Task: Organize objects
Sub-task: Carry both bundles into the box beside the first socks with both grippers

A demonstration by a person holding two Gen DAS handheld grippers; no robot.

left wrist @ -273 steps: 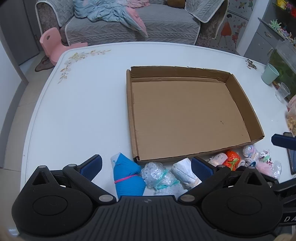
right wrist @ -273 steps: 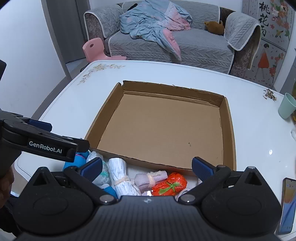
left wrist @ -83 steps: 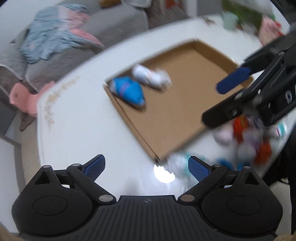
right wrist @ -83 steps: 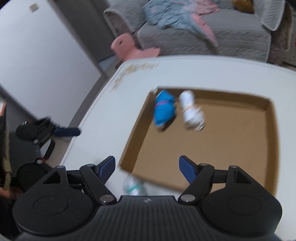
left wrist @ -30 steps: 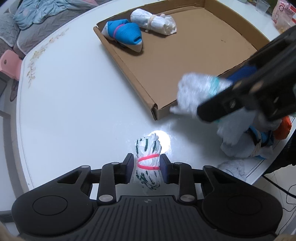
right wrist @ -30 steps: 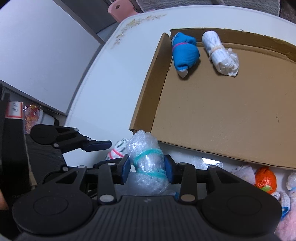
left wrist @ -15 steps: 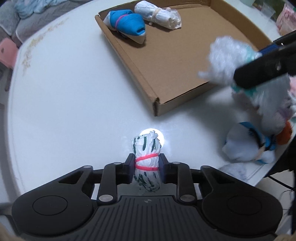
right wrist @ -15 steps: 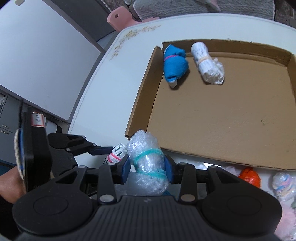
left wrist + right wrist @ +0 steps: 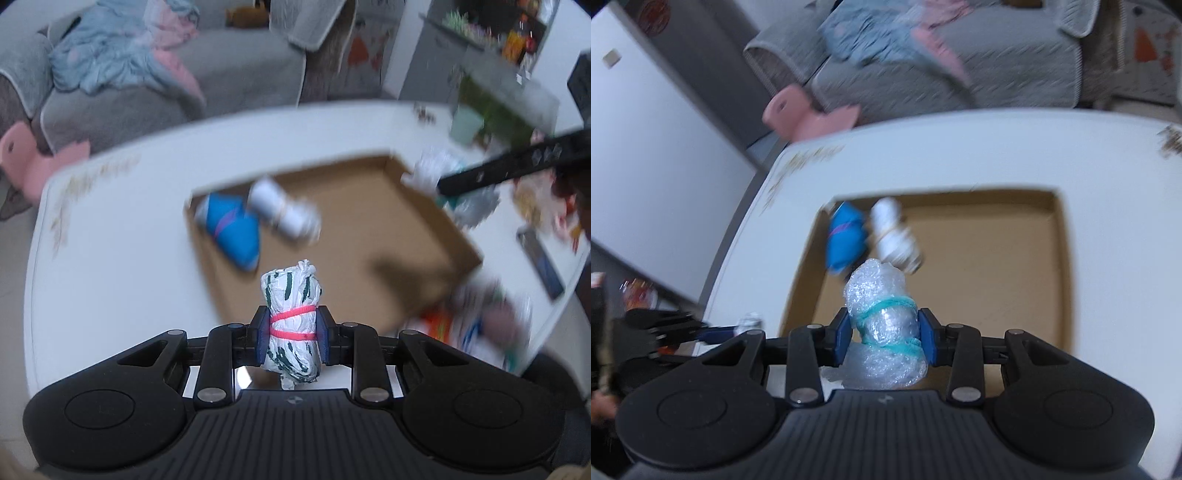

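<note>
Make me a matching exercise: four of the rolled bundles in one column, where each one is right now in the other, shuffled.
Things:
1. green-striped white bundle
2. bubble-wrap bundle
3. blue bundle
4. plain white bundle

Places:
A. in the cardboard tray, at its far left corner
B. clamped in the right gripper
C. in the tray, just right of the blue one
D. clamped in the left gripper

Pairs: 1-D, 2-B, 3-A, 4-C

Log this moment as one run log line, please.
left gripper: shut on green-striped bundle | right gripper: shut on bubble-wrap bundle | cardboard tray: holds blue bundle, white bundle
</note>
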